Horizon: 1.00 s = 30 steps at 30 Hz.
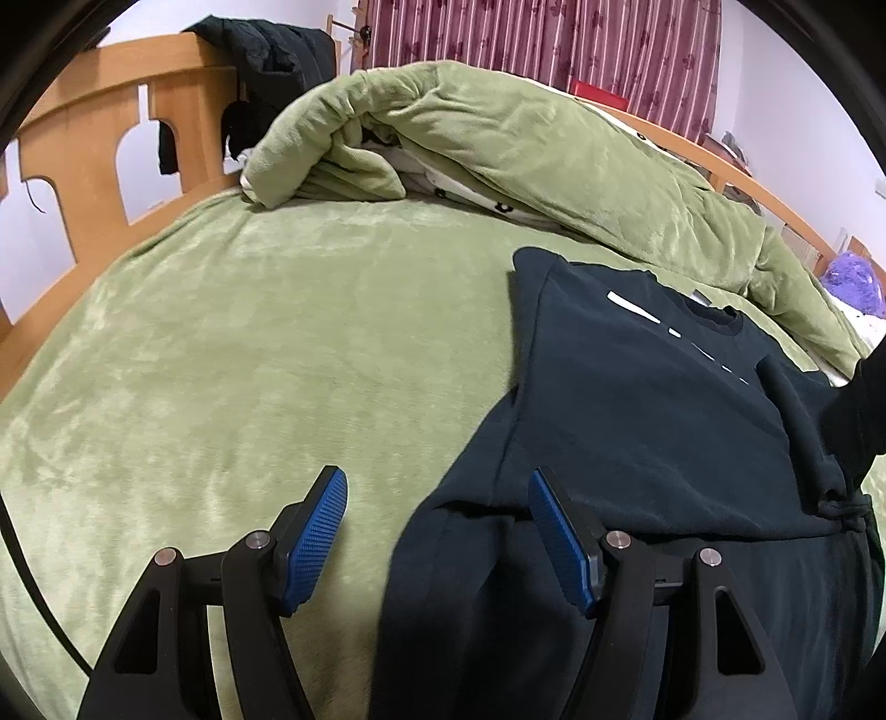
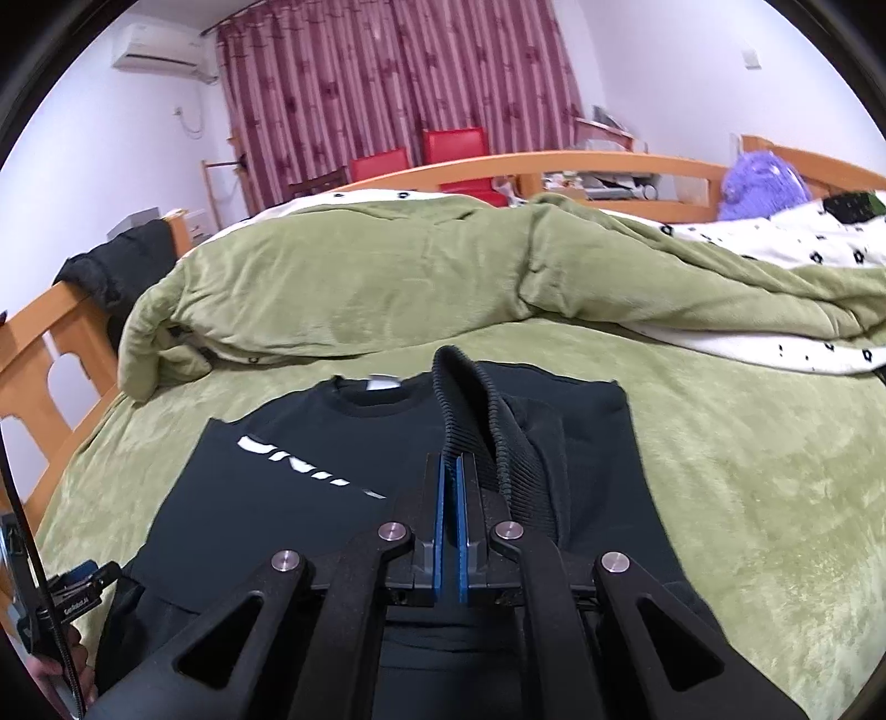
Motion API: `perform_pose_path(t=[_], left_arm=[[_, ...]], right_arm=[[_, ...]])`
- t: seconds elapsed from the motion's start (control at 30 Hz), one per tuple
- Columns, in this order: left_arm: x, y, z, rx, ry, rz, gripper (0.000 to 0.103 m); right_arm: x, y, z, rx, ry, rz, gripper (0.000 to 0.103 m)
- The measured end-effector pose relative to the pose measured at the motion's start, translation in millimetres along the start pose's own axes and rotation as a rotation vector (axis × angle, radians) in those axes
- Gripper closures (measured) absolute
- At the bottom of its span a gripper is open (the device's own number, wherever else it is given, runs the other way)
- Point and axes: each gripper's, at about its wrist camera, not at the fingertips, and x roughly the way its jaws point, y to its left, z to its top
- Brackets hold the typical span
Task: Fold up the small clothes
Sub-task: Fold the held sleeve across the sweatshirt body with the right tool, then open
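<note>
Sweatshirt (image 2: 310, 498): black, w/ white lettering on chest, lies flat on the bed, neck toward the far side; white label at collar. In left wrist view it sits right of centre (image 1: 653, 399).
Sleeve (image 2: 531, 443): right sleeve folded in over the body, lies along the shirt's right side.
Cuff (image 2: 462, 410): ribbed, lifted off the shirt, sticks up past the gripper tips.
Right gripper (image 2: 451, 482): clenched on the cuff, blue pads pressed nearly together w/ the rib fabric between them; over the middle of the shirt.
Left gripper (image 1: 437, 498): released, jaws wide apart, nothing between them; hovers at the near left edge of the shirt. Right finger (image 1: 559, 537) over the dark fabric, left finger (image 1: 315, 537) over bare blanket.
Left sleeve (image 1: 437, 554): trails toward the near edge, off the body, betw the left gripper's fingers.
Bed (image 1: 221, 360): covered by a green plush blanket; shirt is on its near right part in left view.
Duvet (image 2: 387, 282): green, bunched up across the far side, white patterned underside showing at right.
Bed frame (image 1: 99, 149): wooden, cut-out panel at far left, dark clothes (image 1: 266, 61) hung over it.
Curtain (image 2: 398, 83): maroon striped, far wall.
Red chairs (image 2: 426, 155): behind the bed, by the curtain.
Purple plush thing (image 2: 761, 185): far right.
AC unit (image 2: 160, 52): high on the left wall.
</note>
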Motion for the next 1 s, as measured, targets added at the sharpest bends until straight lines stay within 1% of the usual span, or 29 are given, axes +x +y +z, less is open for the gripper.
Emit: perform_pose_path(t=[0.1,0.13,0.2,0.33,0.37,0.43,0.53,0.6,0.67,0.73,0.77,0.8,0.87,0.93,1.0], left_arm=[[-9,1,3,-0.001,-0.010,0.015,0.036],[-11,2,4,-0.004,-0.018,0.024,0.033],[-15,1,5,-0.002,-0.029,0.038,0.030],[-20,1,10,-0.005,-0.034,0.056,0.029],[-21,0,11,-0.009,-0.038,0.058,0.029],[-24,-2,14,-0.005,-0.041,0.063,0.026],[-25,-6,15,0.009,-0.043,0.050,0.024],[-23,-9,15,0.020,-0.032,0.052,0.024],[-24,-12,13,0.028,-0.028,0.055,0.024],[-27,-16,12,0.039,-0.029,0.059,0.024],[-29,-18,12,0.047,-0.032,0.064,0.024],[-31,-20,12,0.058,-0.039,0.074,0.024],[-36,-25,11,0.087,-0.048,0.101,0.024],[-40,-29,11,0.090,-0.042,0.105,0.024],[-43,-31,12,0.080,-0.023,0.104,0.024]], right_arm=[[-2,21,-2,-0.033,0.001,0.021,0.099],[1,32,-2,-0.054,0.006,0.028,0.099],[6,49,-2,-0.080,0.017,0.041,0.099],[22,93,2,-0.078,0.045,0.125,0.100],[25,105,2,-0.083,0.052,0.152,0.103],[29,132,2,-0.096,0.060,0.197,0.103],[30,168,1,-0.130,0.068,0.243,0.103],[29,183,1,-0.153,0.089,0.255,0.103],[24,187,1,-0.164,0.124,0.280,0.103],[16,180,0,-0.177,0.141,0.278,0.098],[10,172,-1,-0.183,0.146,0.261,0.087],[4,163,-2,-0.178,0.143,0.243,0.070],[-11,139,-4,-0.162,0.133,0.200,0.051],[-23,117,-4,-0.167,0.120,0.162,0.050],[-34,96,-3,-0.169,0.104,0.125,0.046]])
